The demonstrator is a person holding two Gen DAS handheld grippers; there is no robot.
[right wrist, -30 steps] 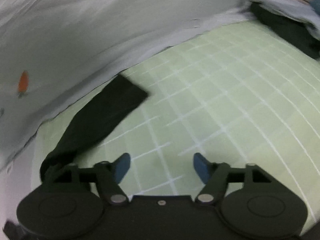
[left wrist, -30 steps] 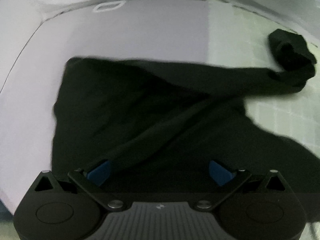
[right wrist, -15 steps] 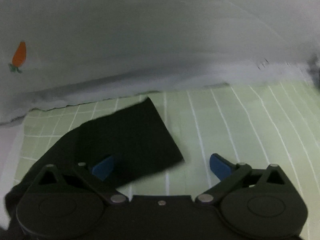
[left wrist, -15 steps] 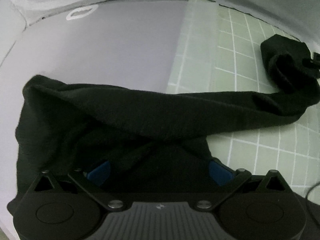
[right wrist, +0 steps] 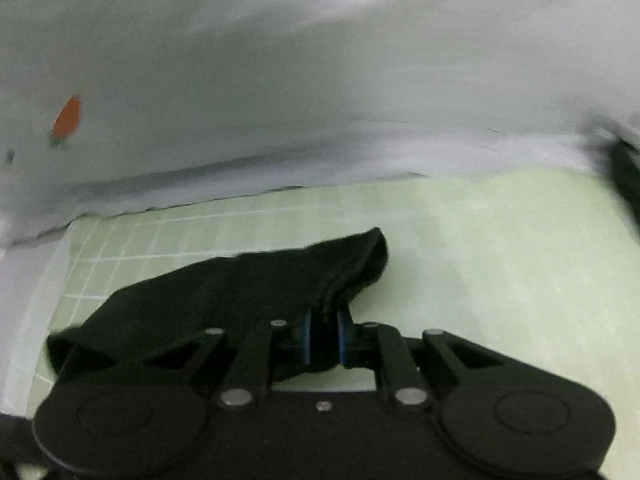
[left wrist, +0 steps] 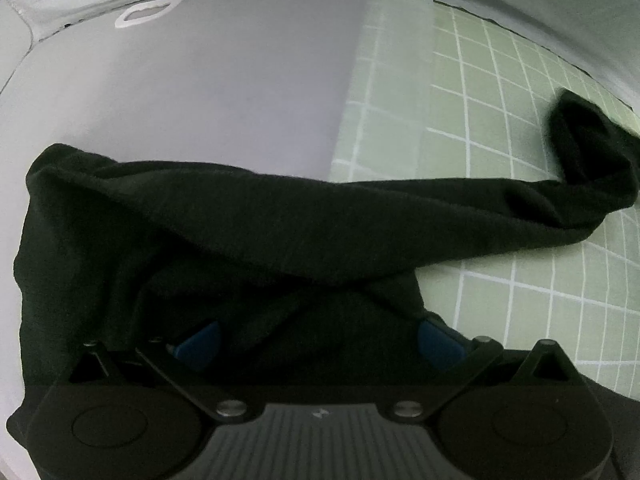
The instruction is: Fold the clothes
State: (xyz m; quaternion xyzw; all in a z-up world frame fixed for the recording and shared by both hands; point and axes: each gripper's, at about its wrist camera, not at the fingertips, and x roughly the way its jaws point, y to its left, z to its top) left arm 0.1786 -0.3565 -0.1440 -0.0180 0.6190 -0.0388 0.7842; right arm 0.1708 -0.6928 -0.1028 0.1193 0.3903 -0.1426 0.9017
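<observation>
A black long-sleeved garment [left wrist: 224,240] lies bunched where a lilac sheet [left wrist: 224,92] meets a green grid mat [left wrist: 500,120]. One sleeve [left wrist: 480,212] stretches right, its cuff [left wrist: 580,136] raised at the far right. My left gripper [left wrist: 320,340] is open, its blue pads [left wrist: 198,342] wide apart over the garment's body, with fabric lying between them. In the right wrist view my right gripper [right wrist: 324,334] is shut on the black sleeve end [right wrist: 248,292], fabric pinched between its blue pads [right wrist: 306,336].
A white cloth [right wrist: 320,80] with a small orange carrot print [right wrist: 68,118] rises along the back of the mat [right wrist: 500,280]. A white ring mark [left wrist: 148,12] sits at the lilac sheet's far edge. A dark blurred object [right wrist: 628,176] shows at the right.
My right gripper was open beside the sleeve end; it has moved over it and shut on it. The left view has barely shifted in the last half second.
</observation>
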